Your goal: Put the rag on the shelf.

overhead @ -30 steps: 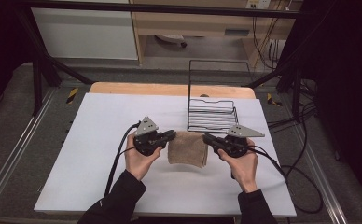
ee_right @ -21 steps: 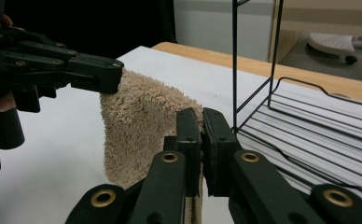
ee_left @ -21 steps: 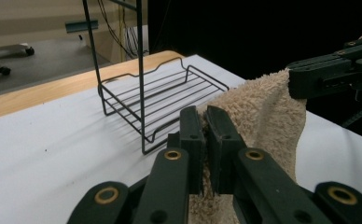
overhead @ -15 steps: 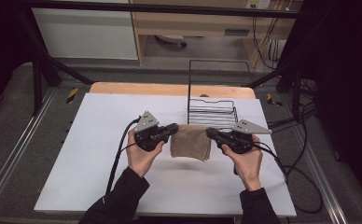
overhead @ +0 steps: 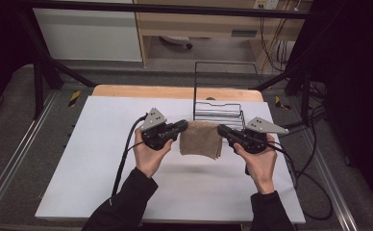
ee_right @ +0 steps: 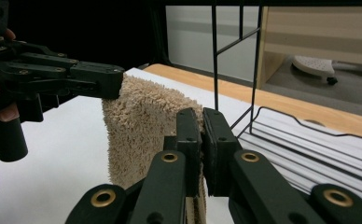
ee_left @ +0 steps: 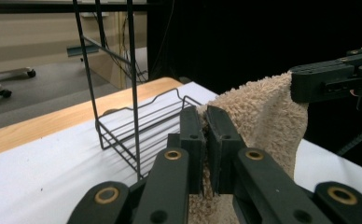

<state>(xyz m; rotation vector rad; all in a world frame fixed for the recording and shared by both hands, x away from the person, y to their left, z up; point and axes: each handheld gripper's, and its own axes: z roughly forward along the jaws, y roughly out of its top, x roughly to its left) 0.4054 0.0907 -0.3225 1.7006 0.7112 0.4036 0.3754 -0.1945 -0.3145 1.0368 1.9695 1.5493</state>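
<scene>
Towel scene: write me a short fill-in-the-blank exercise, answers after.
1. Both grippers are shut on the ____ towel.
2. The left gripper and the right gripper each hold an upper ____ of the towel.
3. Behind the towel stands a black ____ rack.
Answers: beige; corner; wire

No text, label, brand, number or sign can be read anywhere

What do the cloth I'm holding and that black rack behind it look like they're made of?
The towel looks like beige terry cloth, likely cotton: a fuzzy looped pile that drapes limply between the left gripper and right gripper. The rack looks like thin metal wire with a black coating, rigid straight rods; the coating type is unclear.
</scene>
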